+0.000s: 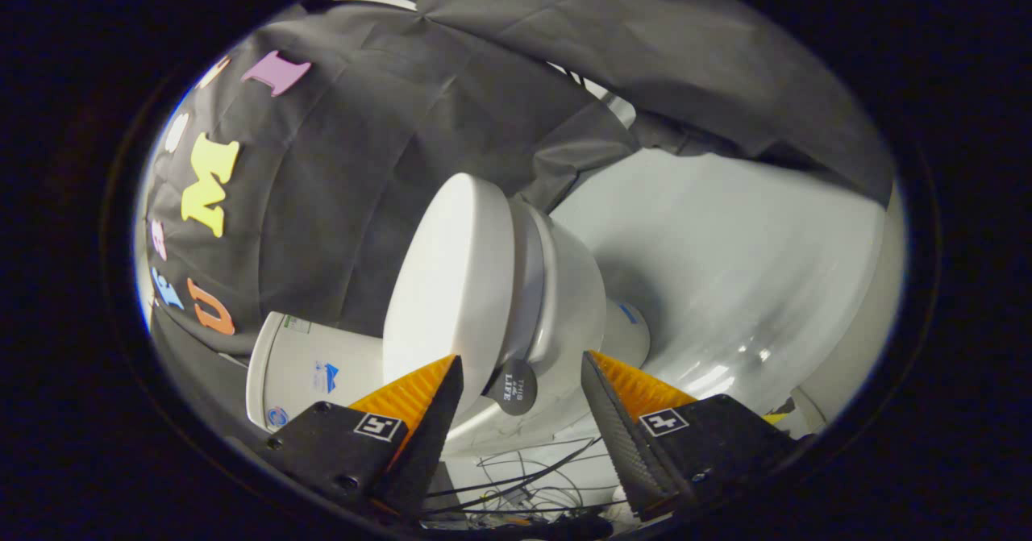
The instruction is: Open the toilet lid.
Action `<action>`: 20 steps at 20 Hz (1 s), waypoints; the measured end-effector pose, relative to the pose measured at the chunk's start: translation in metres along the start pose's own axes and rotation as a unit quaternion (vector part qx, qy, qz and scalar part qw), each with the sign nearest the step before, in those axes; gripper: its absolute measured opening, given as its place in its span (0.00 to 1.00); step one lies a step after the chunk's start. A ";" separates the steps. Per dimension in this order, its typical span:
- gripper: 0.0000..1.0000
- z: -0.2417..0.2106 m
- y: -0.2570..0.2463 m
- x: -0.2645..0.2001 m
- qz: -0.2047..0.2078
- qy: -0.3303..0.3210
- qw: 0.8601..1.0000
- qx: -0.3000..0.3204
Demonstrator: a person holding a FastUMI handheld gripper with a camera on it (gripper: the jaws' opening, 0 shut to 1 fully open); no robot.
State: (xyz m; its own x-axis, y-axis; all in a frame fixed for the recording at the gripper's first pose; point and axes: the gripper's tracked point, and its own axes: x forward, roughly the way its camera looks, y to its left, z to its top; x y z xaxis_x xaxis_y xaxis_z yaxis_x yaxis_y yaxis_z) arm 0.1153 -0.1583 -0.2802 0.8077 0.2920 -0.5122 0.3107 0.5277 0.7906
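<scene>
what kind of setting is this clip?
Likely a staged bathroom booth, not a real one: a white toilet with its lid shut, black cloth wall behind, loose cables on the floor. The claw is open.

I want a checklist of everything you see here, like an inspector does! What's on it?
Surface: pale glossy floor under the toilet.
Job's things: white toilet; its lid lies closed on the seat. A round dark tag hangs at the lid's front edge, between the claw's fingers.
Clutter: nothing seen.
Grippers: claw open, fingers either side of the lid's front edge, not pressing on it.
Cables: thin dark cables tangled on the floor near the fingers.
Surroundings: white tank behind the lid; black cloth wall beyond.
</scene>
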 end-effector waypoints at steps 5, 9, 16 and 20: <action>0.76 -0.010 0.005 0.008 0.023 0.022 0.999 0.016; 0.62 -0.020 0.009 0.019 0.032 0.036 0.999 0.021; 0.20 -0.016 0.003 0.020 0.046 0.037 0.996 0.073; 0.15 -0.018 0.004 0.024 0.076 0.052 0.989 0.116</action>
State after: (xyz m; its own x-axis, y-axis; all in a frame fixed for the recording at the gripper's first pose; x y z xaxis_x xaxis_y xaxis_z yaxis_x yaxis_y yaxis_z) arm 0.1268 -0.1349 -0.2954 0.8018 0.4404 -0.4040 0.3060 0.2780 0.9105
